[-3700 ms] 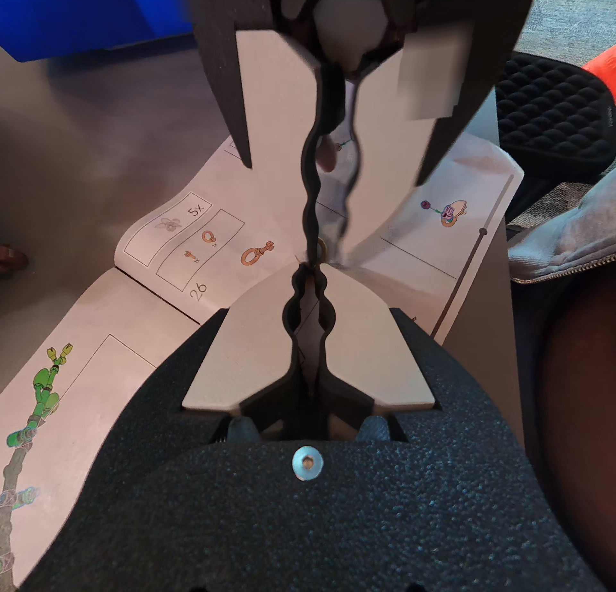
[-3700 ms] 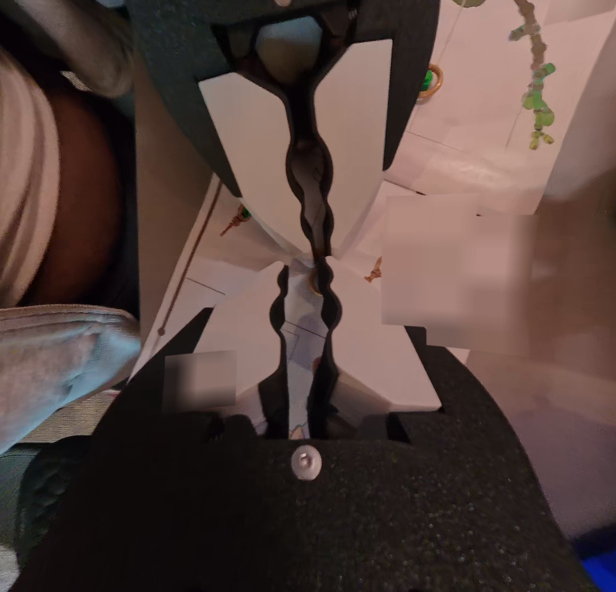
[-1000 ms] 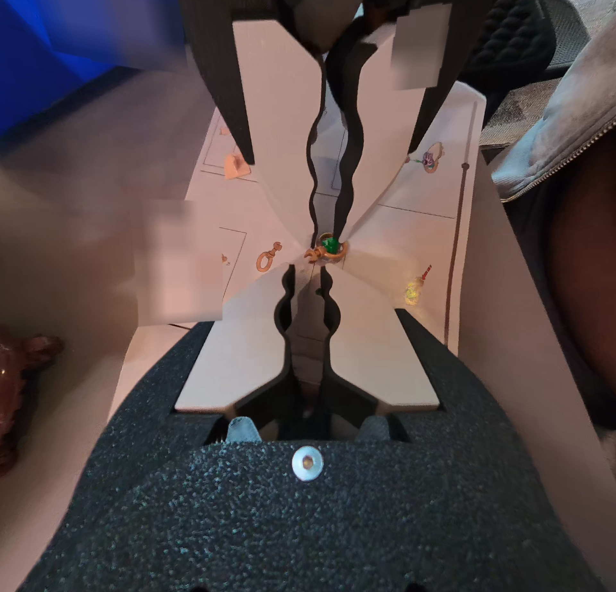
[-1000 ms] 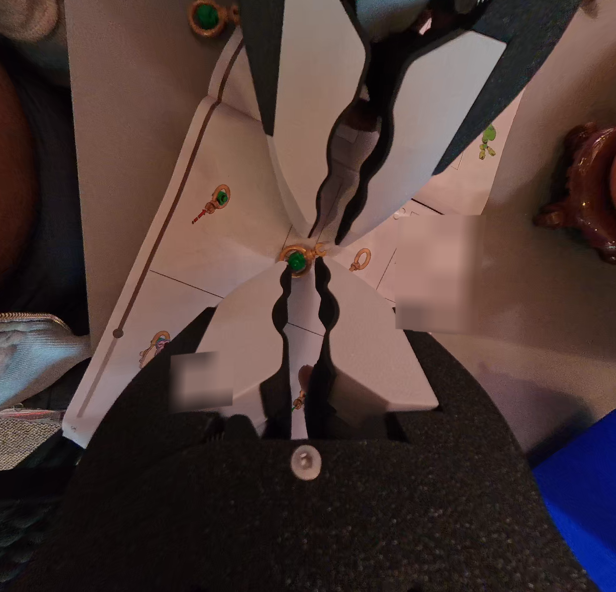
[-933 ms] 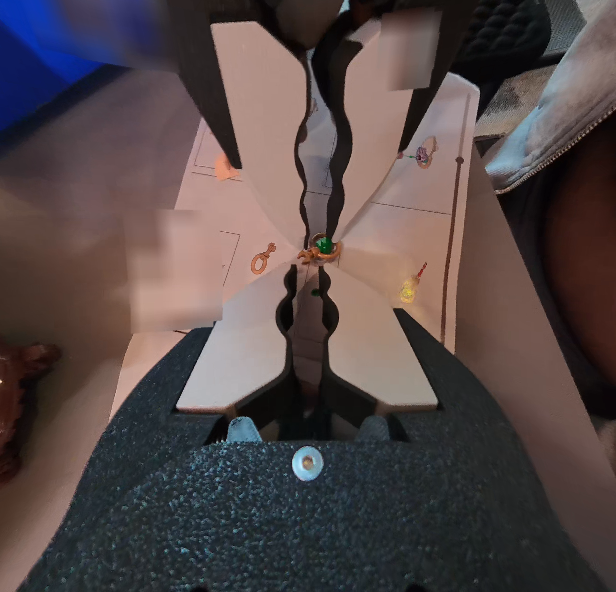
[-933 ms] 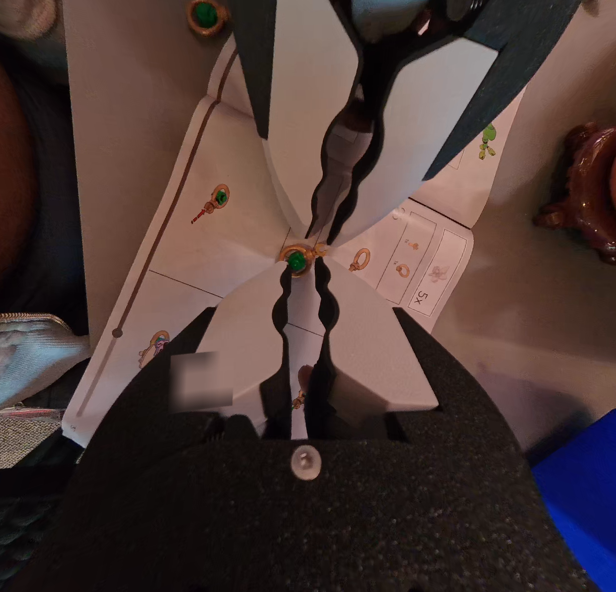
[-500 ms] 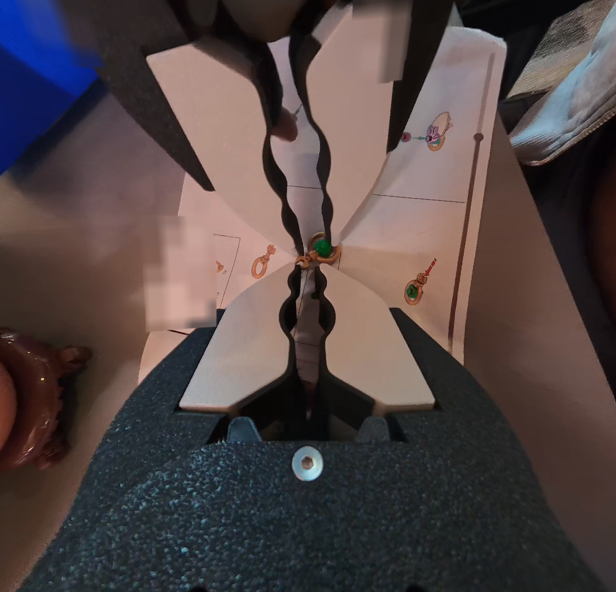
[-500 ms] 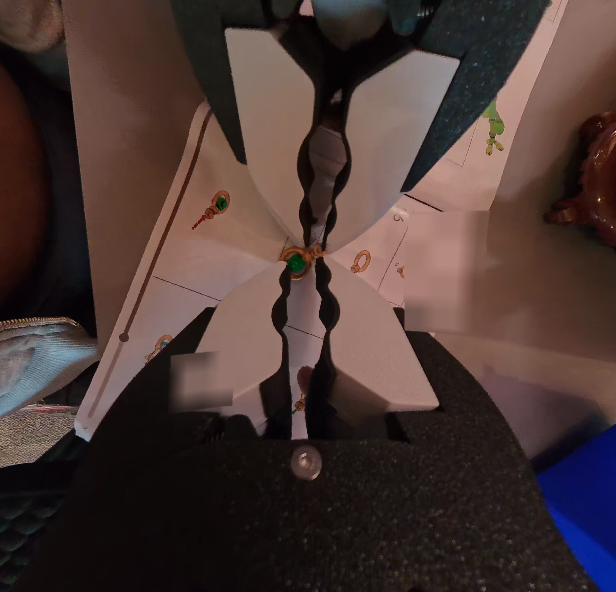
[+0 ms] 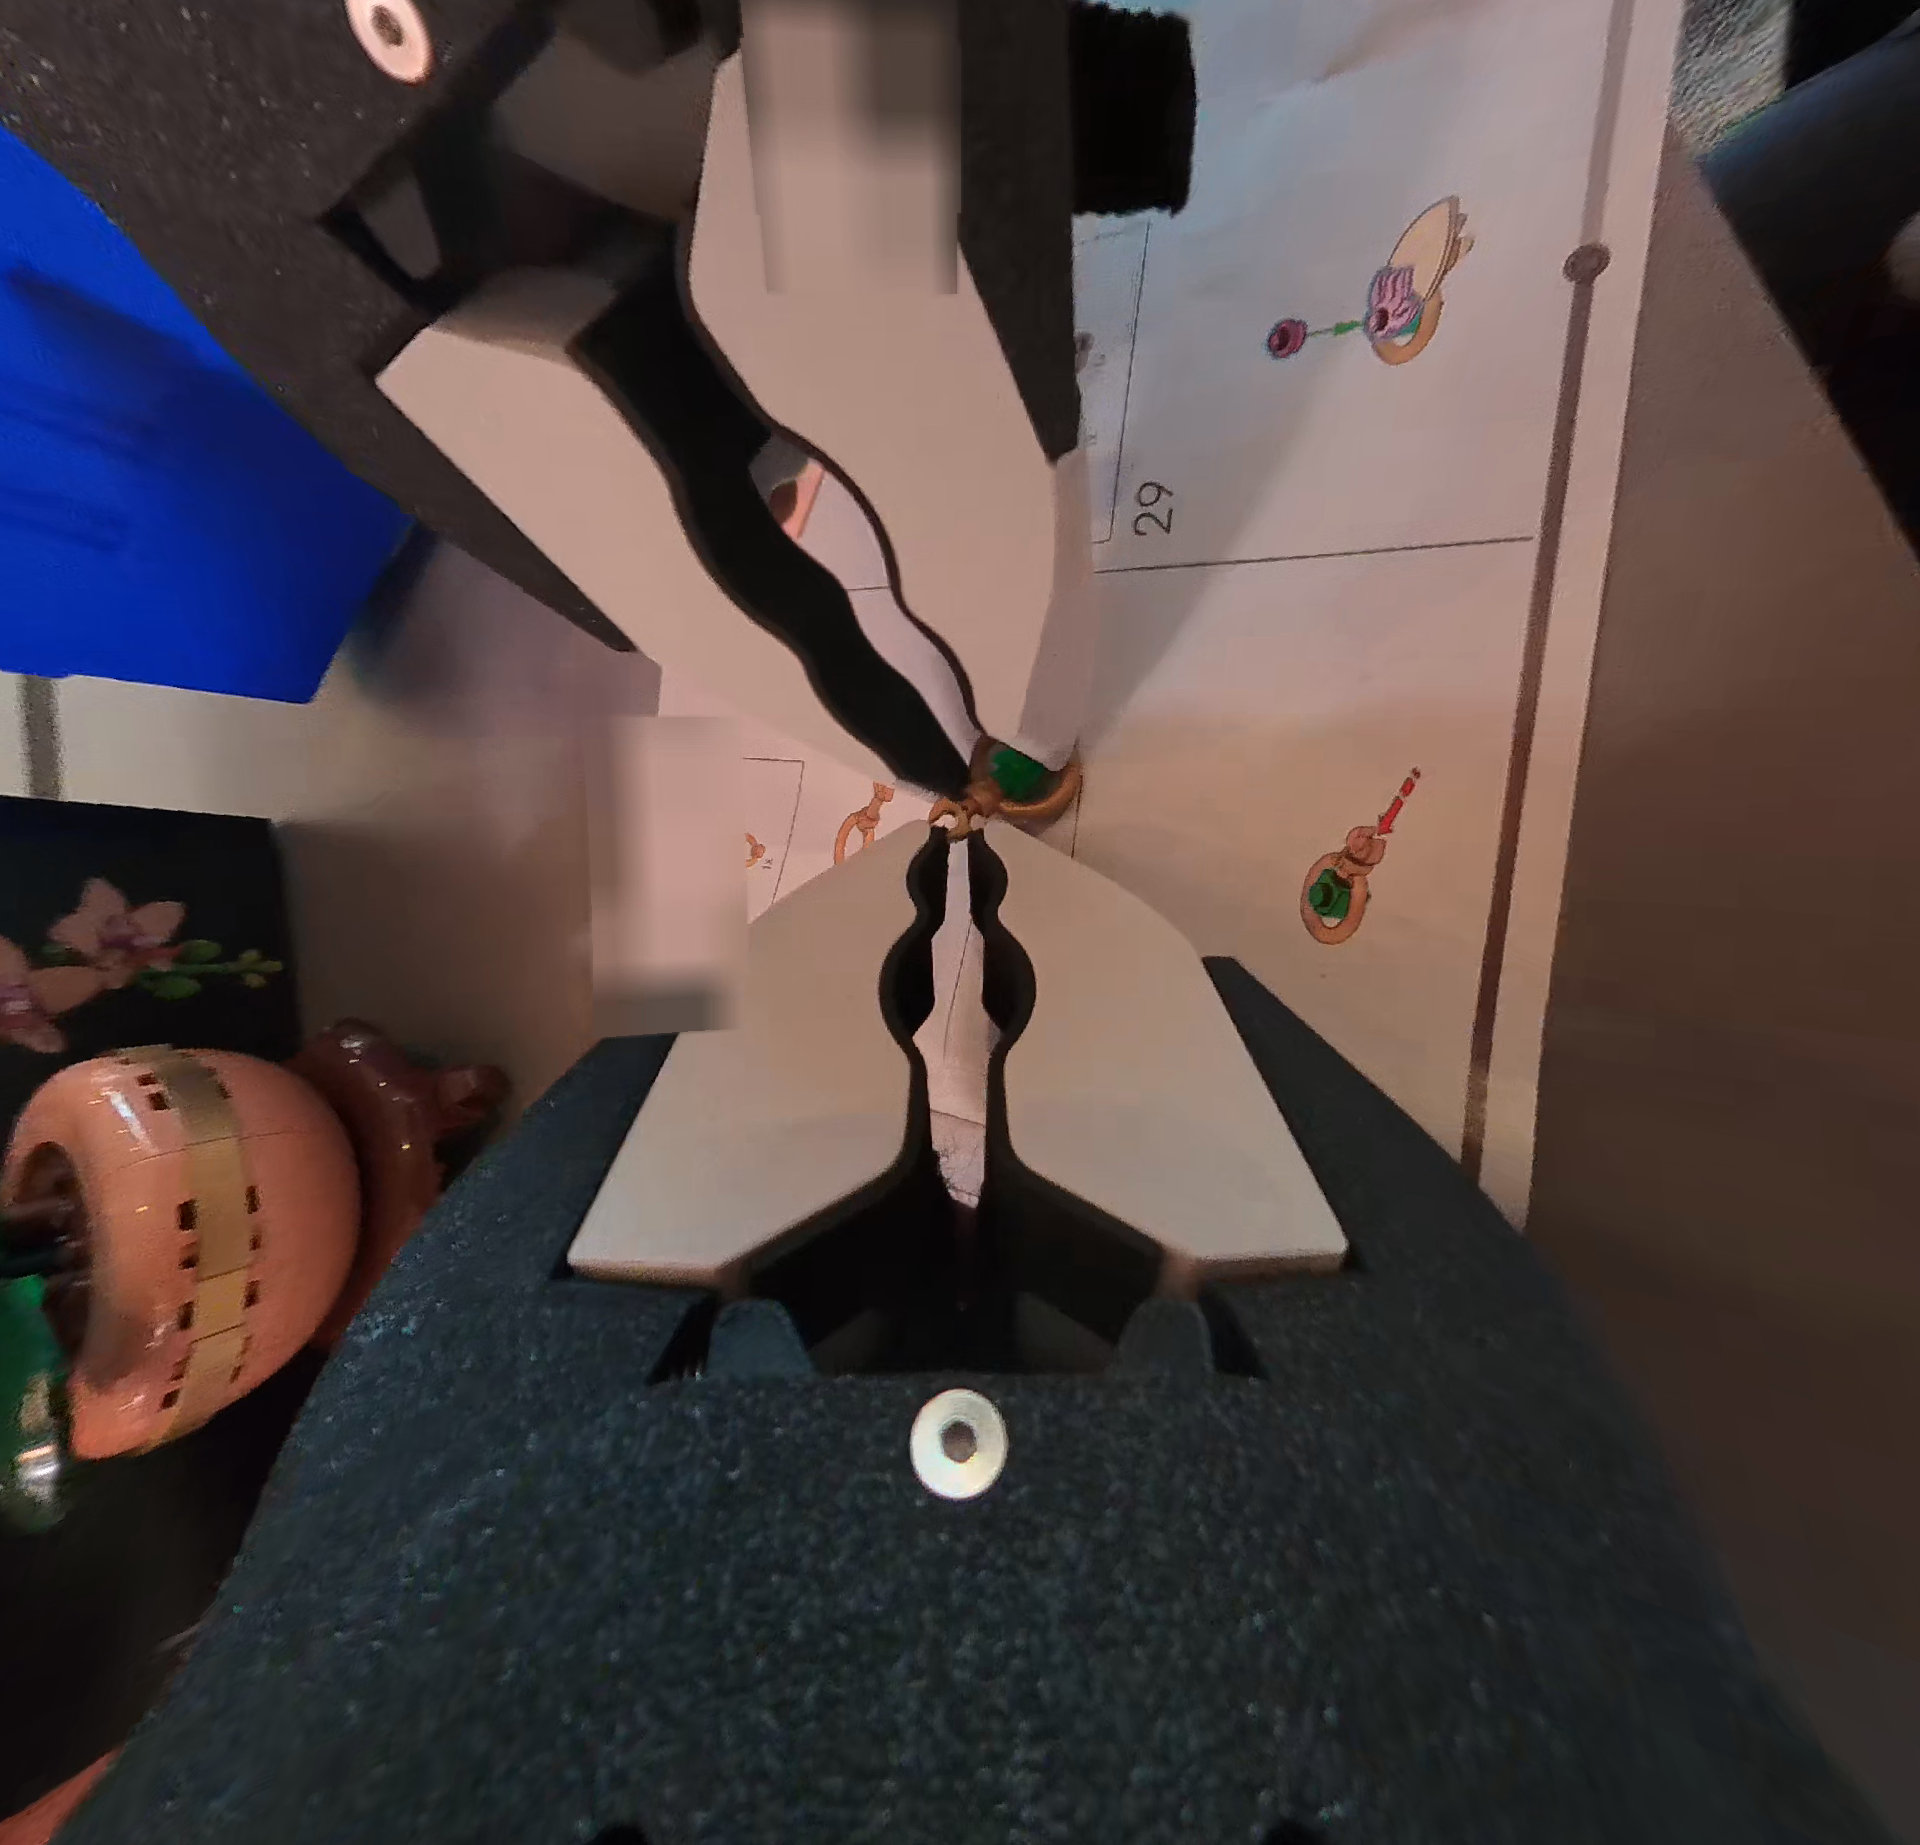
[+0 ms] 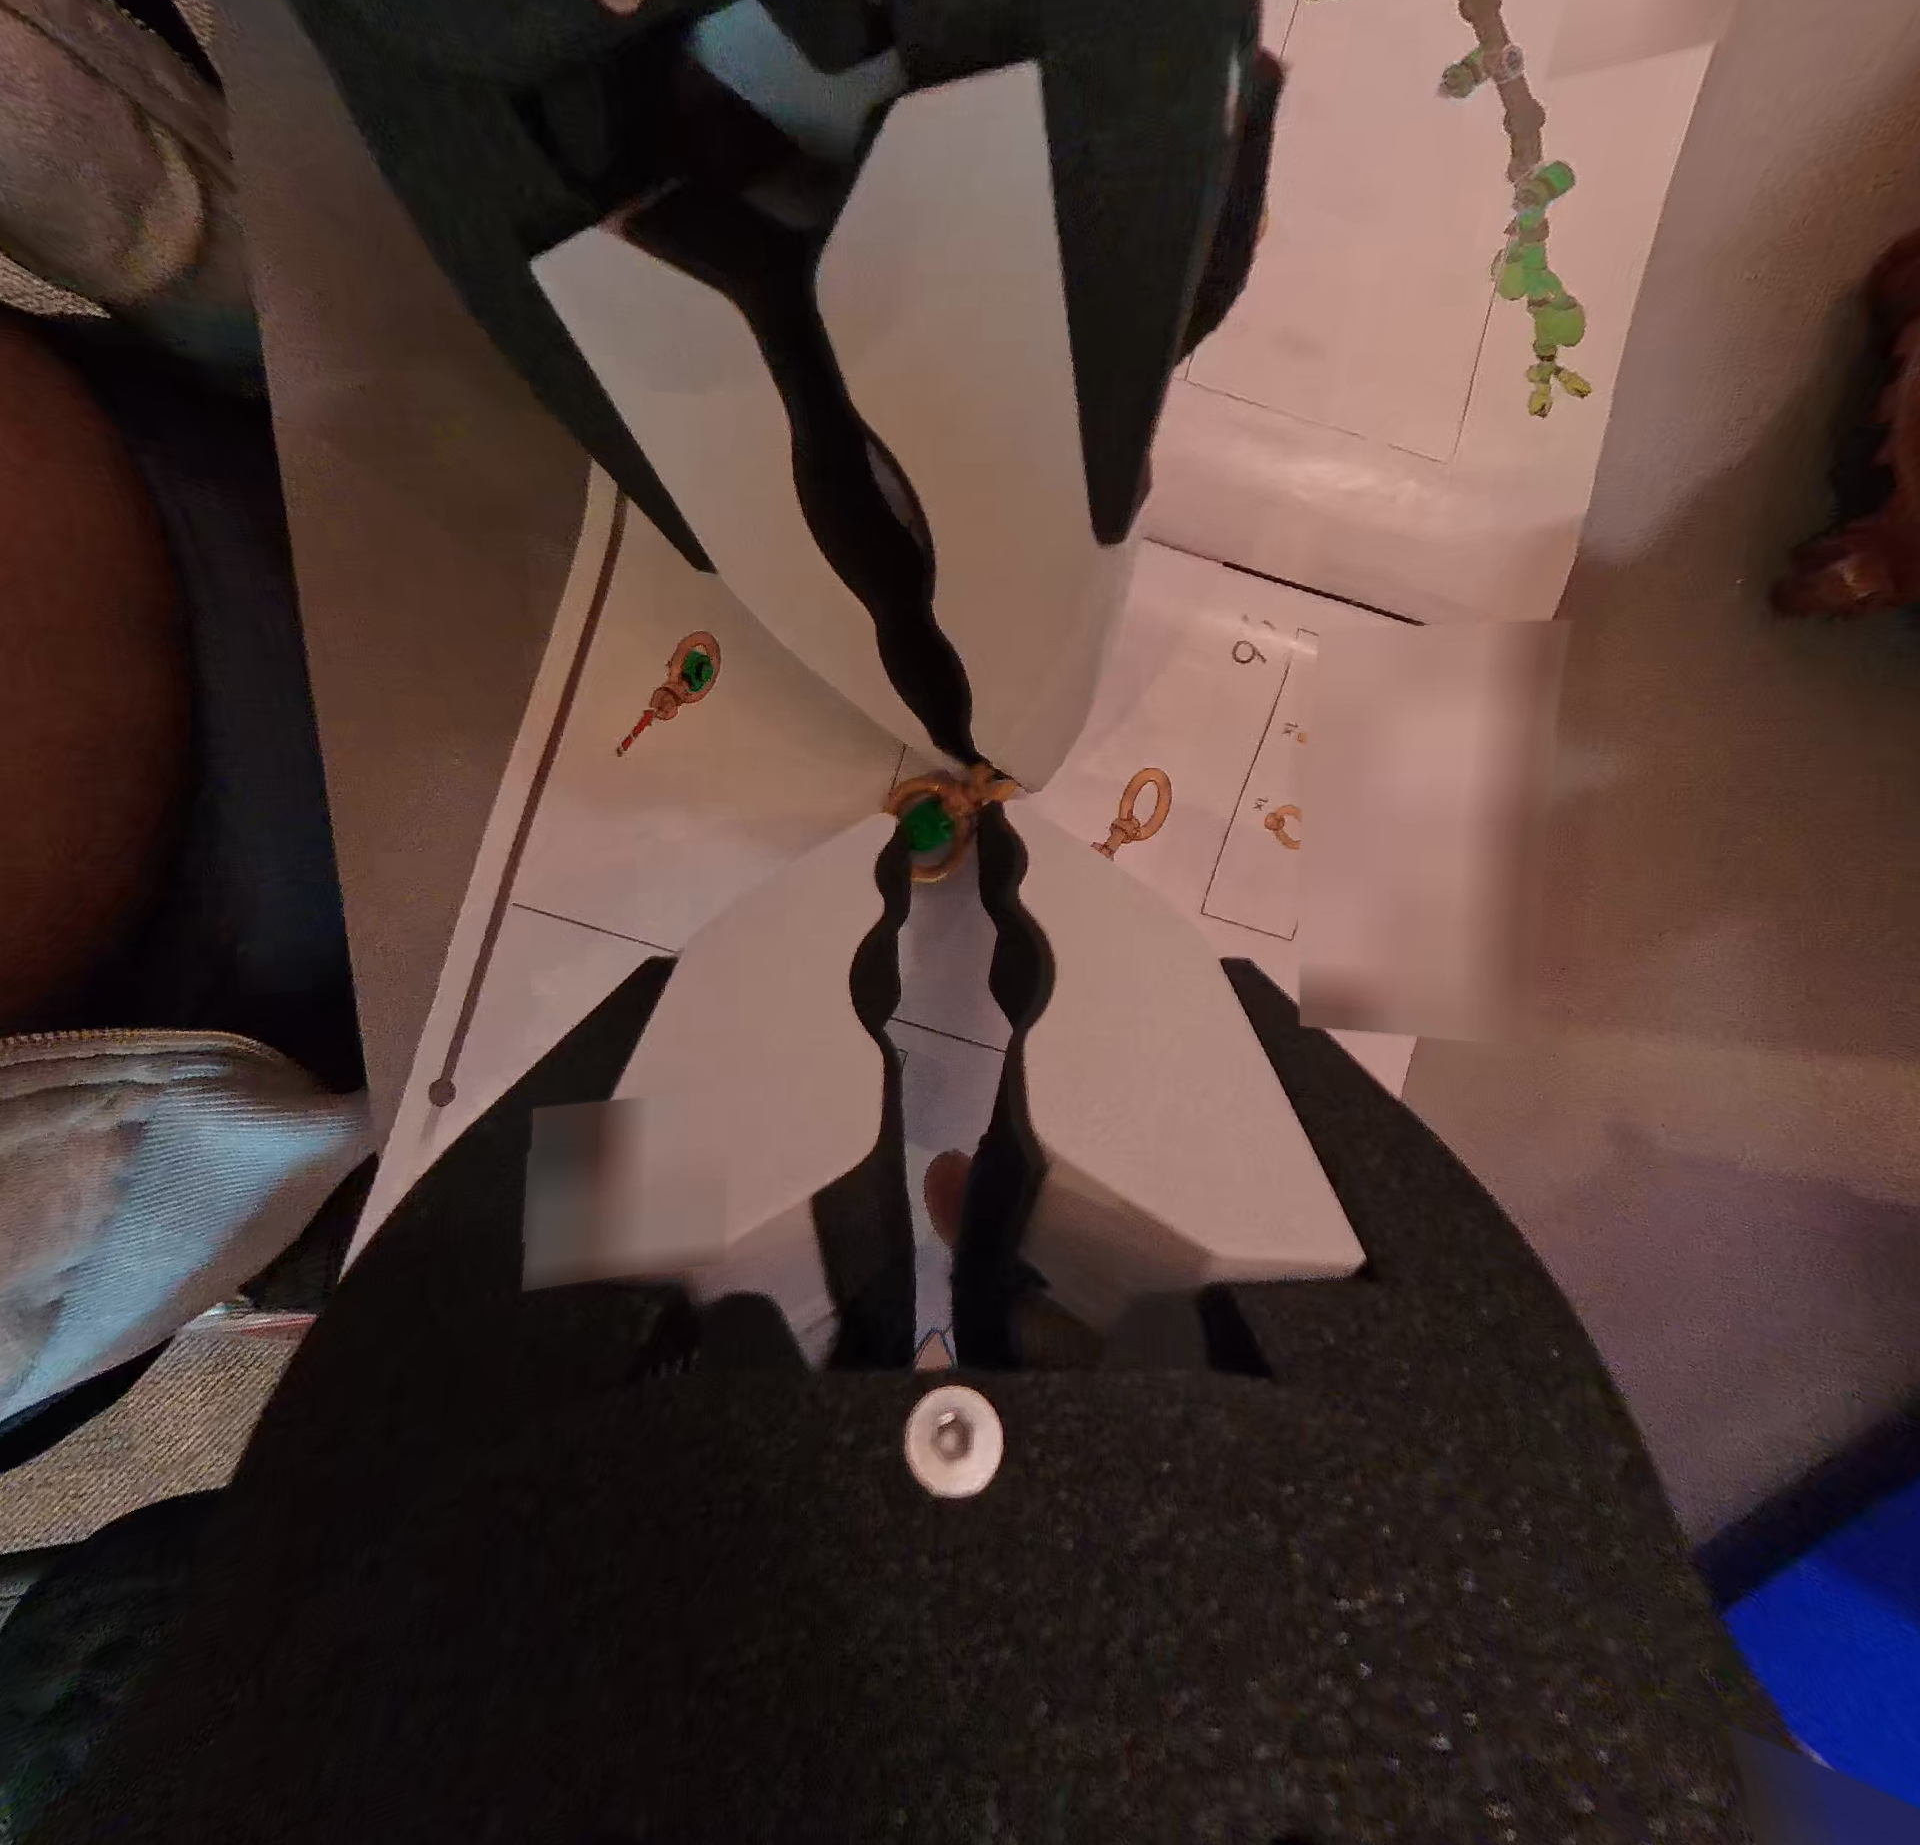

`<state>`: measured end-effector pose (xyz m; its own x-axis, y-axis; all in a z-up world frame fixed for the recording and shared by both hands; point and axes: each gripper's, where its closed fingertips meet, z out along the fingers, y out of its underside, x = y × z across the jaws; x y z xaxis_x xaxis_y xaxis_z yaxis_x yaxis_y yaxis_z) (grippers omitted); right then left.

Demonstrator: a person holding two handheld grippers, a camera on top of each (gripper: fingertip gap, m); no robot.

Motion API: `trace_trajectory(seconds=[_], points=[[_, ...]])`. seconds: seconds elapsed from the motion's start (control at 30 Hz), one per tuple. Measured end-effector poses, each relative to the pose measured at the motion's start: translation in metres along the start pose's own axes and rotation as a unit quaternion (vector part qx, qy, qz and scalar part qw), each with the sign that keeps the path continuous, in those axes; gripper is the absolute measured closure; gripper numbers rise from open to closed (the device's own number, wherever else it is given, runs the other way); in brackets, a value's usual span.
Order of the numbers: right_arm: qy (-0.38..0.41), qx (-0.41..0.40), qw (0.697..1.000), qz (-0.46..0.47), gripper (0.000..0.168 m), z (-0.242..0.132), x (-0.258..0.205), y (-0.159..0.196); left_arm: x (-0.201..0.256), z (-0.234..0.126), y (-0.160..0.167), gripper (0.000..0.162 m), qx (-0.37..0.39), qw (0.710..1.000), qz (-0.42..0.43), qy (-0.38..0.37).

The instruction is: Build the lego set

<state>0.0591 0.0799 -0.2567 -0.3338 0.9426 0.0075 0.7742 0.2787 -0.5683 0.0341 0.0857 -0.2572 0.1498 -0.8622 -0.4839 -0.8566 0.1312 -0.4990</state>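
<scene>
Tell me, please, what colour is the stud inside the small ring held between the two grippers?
Green, set in a tan-gold ring; the right wrist view shows it best.

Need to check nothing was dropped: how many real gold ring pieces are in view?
1: the gold ring piece with its green stud, pinched between the left hand-held gripper and right hand-held gripper. Others may be hidden.

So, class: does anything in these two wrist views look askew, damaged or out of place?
Nothing stands out. Both grippers, left gripper and right gripper, pinch the small gold ring with green stud above the open instruction booklet, which lies flat and undamaged.
</scene>
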Motion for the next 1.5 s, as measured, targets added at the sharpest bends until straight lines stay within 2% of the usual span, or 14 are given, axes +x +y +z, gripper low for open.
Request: trace_trajectory(seconds=[0.23,0.77,1.5], points=[[0.024,0.017,1.0,-0.003,0.156,0.0,0.0003,-0.0006,-0.0037,0.0004,0.0018,0.159,-0.035,0.997,0.055,-0.034],[0.05,0.053,0.997,-0.009,0.156,-0.0006,0.0001,0.0002,-0.0047,0.0004,0.0034,0.159,-0.094,0.99,0.109,0.002],[0.063,0.045,0.997,-0.009,0.156,-0.0006,0.0003,-0.0005,-0.0049,0.0006,0.005,0.16,-0.123,0.981,0.147,-0.006]])
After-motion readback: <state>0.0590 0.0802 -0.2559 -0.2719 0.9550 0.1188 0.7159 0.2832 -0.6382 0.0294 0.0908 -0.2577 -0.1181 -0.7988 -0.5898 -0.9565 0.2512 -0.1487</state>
